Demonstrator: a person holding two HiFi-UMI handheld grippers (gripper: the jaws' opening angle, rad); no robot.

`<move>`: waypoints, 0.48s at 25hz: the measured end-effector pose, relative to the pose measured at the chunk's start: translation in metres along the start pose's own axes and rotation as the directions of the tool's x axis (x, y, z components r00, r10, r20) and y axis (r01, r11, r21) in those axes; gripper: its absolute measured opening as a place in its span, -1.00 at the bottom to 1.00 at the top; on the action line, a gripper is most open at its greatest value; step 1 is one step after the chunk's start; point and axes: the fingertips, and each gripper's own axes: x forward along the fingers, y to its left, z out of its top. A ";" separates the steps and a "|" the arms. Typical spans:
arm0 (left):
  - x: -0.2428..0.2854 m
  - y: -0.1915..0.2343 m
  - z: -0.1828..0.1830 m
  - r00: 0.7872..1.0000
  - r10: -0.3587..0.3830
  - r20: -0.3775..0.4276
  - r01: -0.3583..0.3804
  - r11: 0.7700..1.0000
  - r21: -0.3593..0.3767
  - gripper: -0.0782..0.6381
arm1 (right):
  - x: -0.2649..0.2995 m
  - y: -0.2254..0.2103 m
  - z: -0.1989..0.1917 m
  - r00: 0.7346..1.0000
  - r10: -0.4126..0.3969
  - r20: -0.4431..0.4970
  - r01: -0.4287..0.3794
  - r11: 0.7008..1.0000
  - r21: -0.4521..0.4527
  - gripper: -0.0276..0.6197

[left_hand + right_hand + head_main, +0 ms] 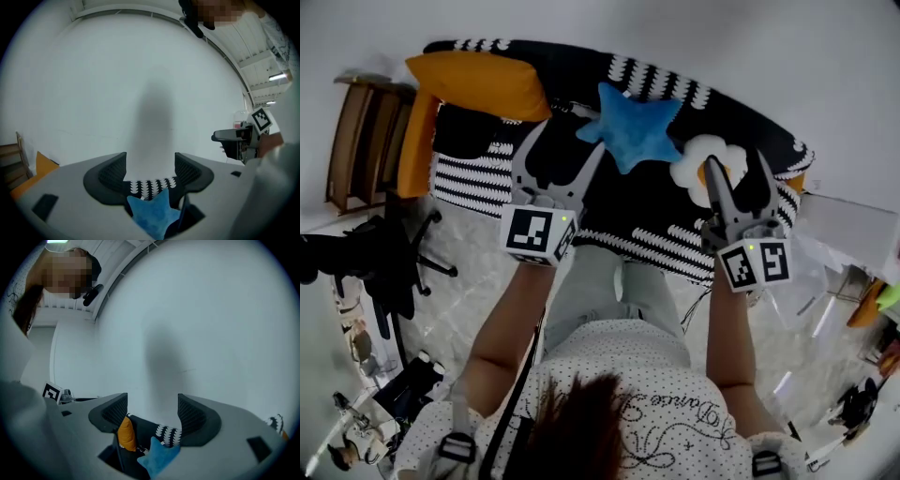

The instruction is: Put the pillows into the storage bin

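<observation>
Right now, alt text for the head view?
A person holds the left claw and right claw open and empty above a black-and-white couch. On it lie an orange pillow, a blue star pillow and a white pillow.

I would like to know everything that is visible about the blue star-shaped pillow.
The blue star pillow is a soft, plush-looking cushion with five blunt points, all one bright blue. It lies flat on the black-and-white patterned cover, between the orange pillow and the white pillow. Its lower right point comes close to the white pillow; whether they touch cannot be told. The left gripper and the right gripper, both with jaws open, do not hold it.
</observation>
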 end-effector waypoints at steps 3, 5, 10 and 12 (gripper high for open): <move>0.017 0.021 -0.022 1.000 -0.014 -0.021 0.014 1.000 -0.020 0.08 | 0.030 -0.003 -0.025 0.998 -0.015 -0.054 0.015 1.000 0.000 0.10; 0.032 0.036 -0.043 0.999 -0.018 -0.041 0.017 1.000 -0.026 0.08 | 0.054 -0.007 -0.043 0.997 -0.021 -0.080 0.020 1.000 -0.003 0.10; 0.063 0.054 -0.095 0.996 -0.019 -0.082 0.014 0.998 -0.056 0.12 | 0.097 -0.044 -0.113 0.987 -0.058 -0.152 0.068 0.996 0.061 0.10; 0.075 0.065 -0.115 0.996 -0.011 -0.093 0.004 0.997 -0.077 0.12 | 0.121 -0.058 -0.153 0.976 -0.076 -0.205 0.092 0.993 0.068 0.10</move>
